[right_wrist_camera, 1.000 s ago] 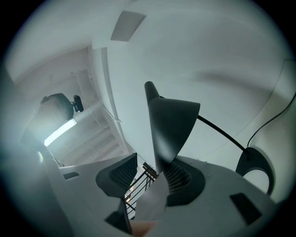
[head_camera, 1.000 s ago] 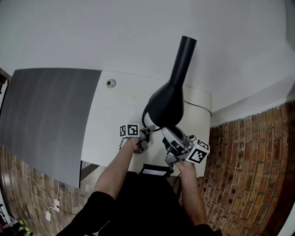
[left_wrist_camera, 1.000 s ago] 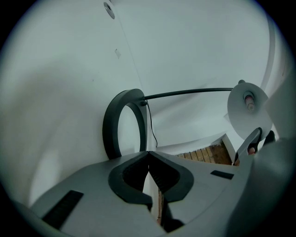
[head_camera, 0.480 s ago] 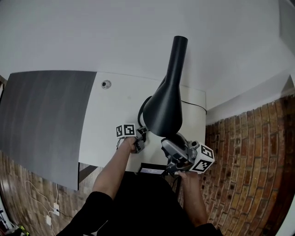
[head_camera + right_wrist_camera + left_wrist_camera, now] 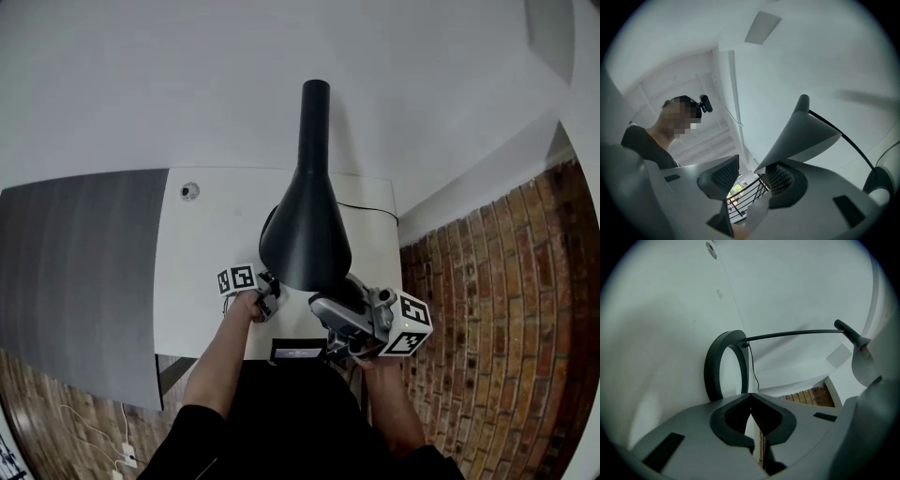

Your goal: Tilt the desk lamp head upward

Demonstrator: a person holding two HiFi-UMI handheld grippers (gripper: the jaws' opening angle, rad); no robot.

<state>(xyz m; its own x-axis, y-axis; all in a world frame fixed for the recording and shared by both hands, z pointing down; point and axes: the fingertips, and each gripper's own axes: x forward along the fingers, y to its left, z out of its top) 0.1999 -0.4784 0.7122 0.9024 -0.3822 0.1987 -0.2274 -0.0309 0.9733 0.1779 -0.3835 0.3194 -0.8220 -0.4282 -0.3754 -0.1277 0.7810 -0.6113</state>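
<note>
The black lamp head (image 5: 307, 225), over the white desk (image 5: 202, 267), is pointed neck-away, wide mouth nearest the person. Its rim is laid against one pad of the right gripper (image 5: 750, 176), whose jaws are parted. The jaws of the left gripper (image 5: 751, 401) are pressed together, empty.

The lamp head (image 5: 305, 234) hangs over the middle of the surface (image 5: 206, 272) with its rim against one jaw of the right gripper (image 5: 750, 165), blocking the way straight up; to its right, past the surface's edge, is open air. Just ahead of the left gripper (image 5: 750, 397) stand the ring base (image 5: 712, 371), the thin arm (image 5: 792, 334) and the cord (image 5: 753, 371). Left of them the surface lies bare up to the grey panel (image 5: 75, 272), save one small round fitting (image 5: 190, 191).
</note>
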